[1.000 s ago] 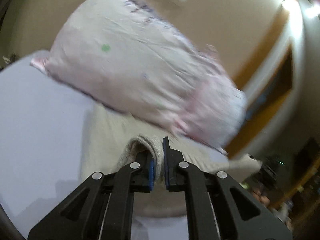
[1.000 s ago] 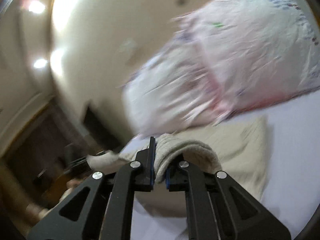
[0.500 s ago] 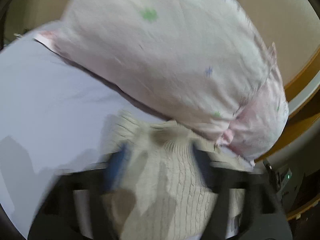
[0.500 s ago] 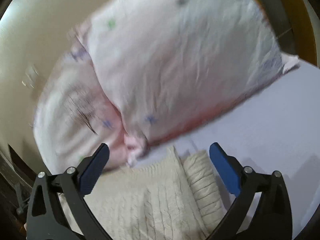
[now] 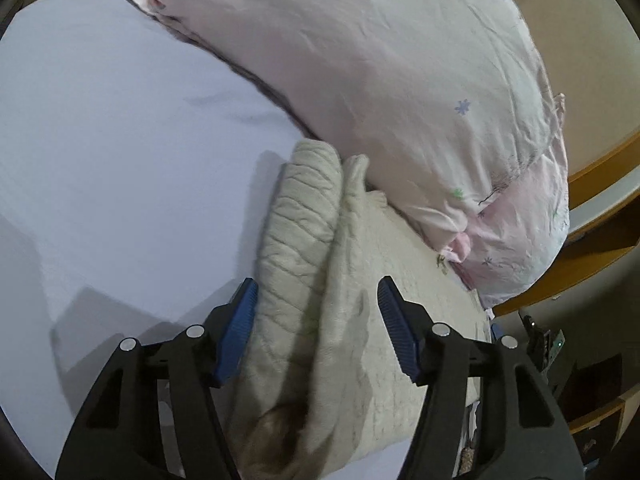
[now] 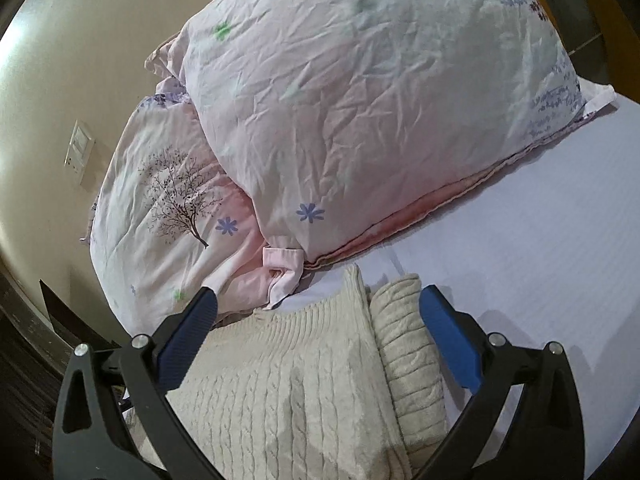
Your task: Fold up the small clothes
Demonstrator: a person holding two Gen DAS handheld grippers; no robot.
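A cream cable-knit sweater lies on the pale lilac bed sheet, its top edge close to the pillows. A sleeve is folded along its left side in the left wrist view. My left gripper is open, its jaws wide apart just above the sweater and holding nothing. In the right wrist view the sweater fills the lower middle, with the folded sleeve on its right. My right gripper is open over the sweater's neckline and empty.
Two pink flowered pillows are stacked at the head of the bed, just beyond the sweater; they also show in the left wrist view. A wall with a switch plate lies behind. A wooden bed frame and dark furniture stand at the right.
Both grippers were shut on sweater fabric a second ago. They have let it go, opened wide and tilted down over the sweater, which now lies flat with a sleeve folded in.
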